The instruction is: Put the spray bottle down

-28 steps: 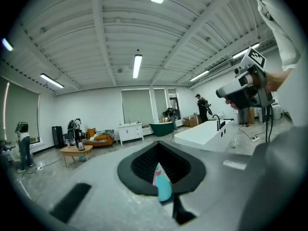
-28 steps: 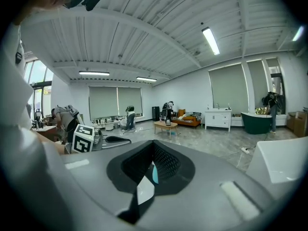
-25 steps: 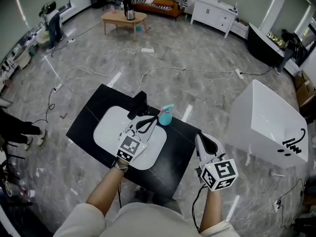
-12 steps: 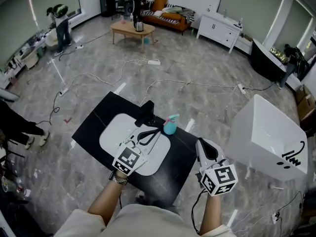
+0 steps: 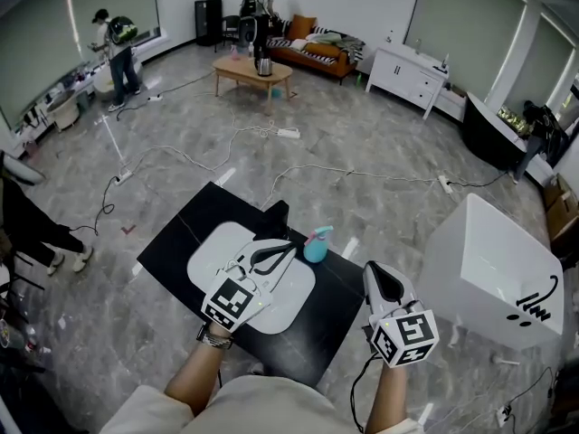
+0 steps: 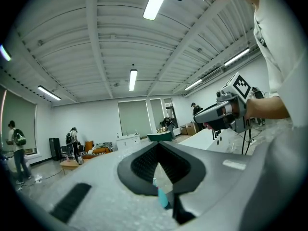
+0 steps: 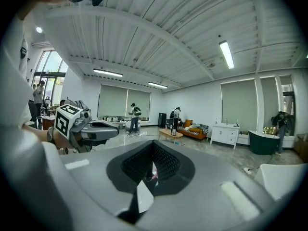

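While L gripper's (image 5: 291, 245) closed, spray bottle (image 5: 315, 247) just beyond fingers (image 5: 284, 256)

We can't make out any real words, brands or numbers here, just black-and-white square code markers (image 5: 232, 298) on the cubes of the left gripper (image 5: 288, 247) and right gripper (image 5: 373, 271), plus a black squiggle mark (image 5: 534, 297) on the white box (image 5: 479, 260)

Bright ceiling strip lights (image 6: 133, 79), soft shadows, fisheye bending, black corners
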Action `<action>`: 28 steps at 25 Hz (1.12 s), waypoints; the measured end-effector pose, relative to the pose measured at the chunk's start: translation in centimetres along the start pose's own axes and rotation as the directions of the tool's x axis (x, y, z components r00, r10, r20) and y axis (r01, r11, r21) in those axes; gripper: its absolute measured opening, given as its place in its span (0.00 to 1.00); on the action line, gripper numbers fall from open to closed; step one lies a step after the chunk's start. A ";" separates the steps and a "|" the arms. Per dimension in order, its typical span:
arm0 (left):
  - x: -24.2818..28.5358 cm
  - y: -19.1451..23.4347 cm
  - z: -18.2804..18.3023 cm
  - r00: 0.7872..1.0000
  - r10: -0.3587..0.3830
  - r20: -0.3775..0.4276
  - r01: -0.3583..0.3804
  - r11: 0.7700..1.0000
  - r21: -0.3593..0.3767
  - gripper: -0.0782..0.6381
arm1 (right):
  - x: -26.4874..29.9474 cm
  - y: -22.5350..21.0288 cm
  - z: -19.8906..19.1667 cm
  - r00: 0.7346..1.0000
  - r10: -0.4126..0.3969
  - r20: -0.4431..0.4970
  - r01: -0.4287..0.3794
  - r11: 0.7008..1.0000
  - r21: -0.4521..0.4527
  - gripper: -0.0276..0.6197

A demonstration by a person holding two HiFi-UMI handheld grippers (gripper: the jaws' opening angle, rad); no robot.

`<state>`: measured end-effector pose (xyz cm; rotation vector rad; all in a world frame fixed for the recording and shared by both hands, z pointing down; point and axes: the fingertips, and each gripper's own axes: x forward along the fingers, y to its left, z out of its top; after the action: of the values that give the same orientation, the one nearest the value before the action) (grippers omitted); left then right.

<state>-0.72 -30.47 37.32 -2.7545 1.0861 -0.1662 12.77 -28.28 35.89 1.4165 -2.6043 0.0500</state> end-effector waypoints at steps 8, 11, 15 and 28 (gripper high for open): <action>-0.7 -0.9 1.3 1.000 -0.020 0.009 0.020 1.000 0.006 0.12 | 0.0 0.7 0.5 1.000 0.011 -0.015 -0.012 0.999 -0.041 0.05; -0.9 -0.9 1.1 1.000 -0.022 0.002 0.022 1.000 0.006 0.12 | -0.1 1.1 0.2 0.999 0.023 -0.022 -0.024 0.999 -0.047 0.05; -0.8 -0.9 0.9 1.000 -0.027 -0.004 0.027 1.000 0.003 0.12 | 0.2 1.5 0.1 0.999 0.038 -0.033 -0.039 0.998 -0.051 0.05; -0.3 -0.7 0.5 0.999 -0.034 0.000 0.034 0.999 -0.011 0.12 | 1.0 1.1 -0.4 0.999 0.023 -0.049 -0.026 0.998 -0.050 0.05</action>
<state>-0.35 -29.72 36.94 -2.7845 1.0436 -0.1654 11.39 -28.48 36.54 1.3500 -2.5659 0.0213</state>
